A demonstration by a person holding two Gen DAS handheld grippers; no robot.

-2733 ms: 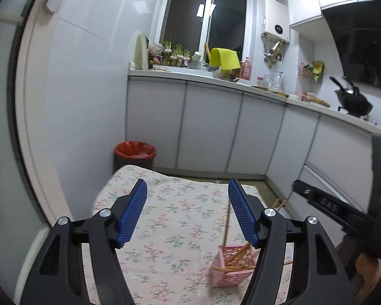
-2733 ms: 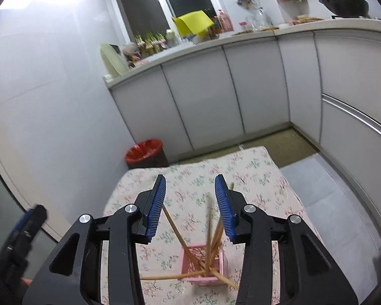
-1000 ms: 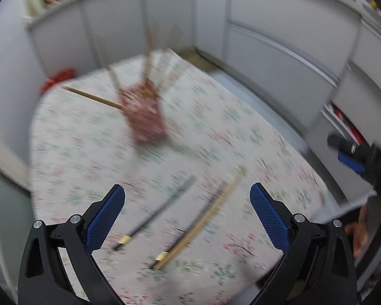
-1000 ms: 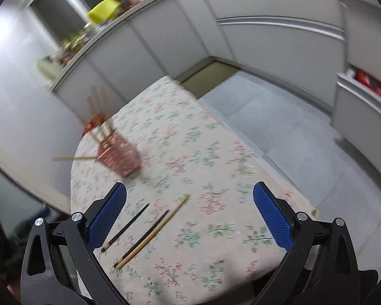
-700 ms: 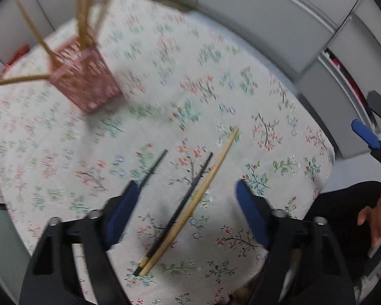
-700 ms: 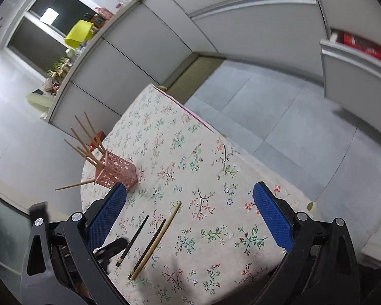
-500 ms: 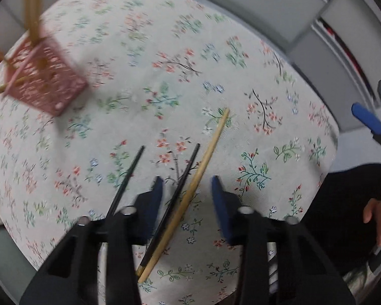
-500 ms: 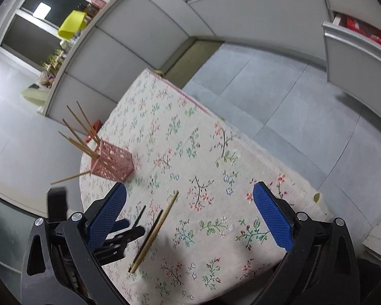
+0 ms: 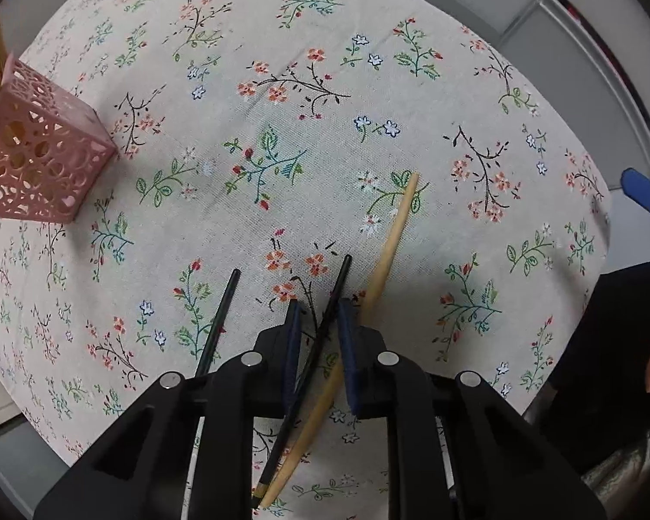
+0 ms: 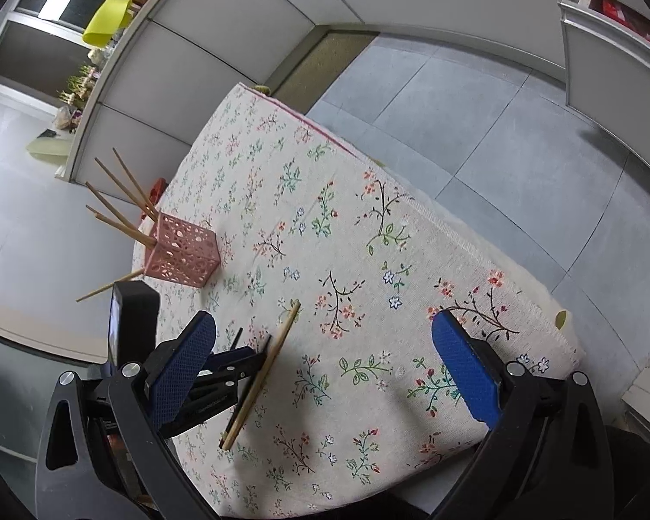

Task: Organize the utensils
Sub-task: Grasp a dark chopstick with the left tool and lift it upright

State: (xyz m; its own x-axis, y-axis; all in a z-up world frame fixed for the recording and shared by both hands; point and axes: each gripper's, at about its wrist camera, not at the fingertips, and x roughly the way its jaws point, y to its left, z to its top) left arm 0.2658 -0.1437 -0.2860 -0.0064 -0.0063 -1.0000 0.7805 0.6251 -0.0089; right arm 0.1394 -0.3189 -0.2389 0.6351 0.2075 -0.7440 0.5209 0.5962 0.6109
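**Left gripper closing around a black chopstick**

Your left gripper [image 9: 317,316] points straight down at the floral tablecloth [image 9: 281,130], its jaws closing with a black chopstick [image 9: 325,325] between them; the pads do not yet visibly press on it. A wooden chopstick [image 9: 390,242] lies just beside it, crossing under the right pad, and a second black chopstick [image 9: 221,316] lies to the left. The pink holder [image 9: 34,164] stands well apart, with wooden chopsticks in it. Your right gripper [image 10: 325,364] hangs wide and empty above the cloth.
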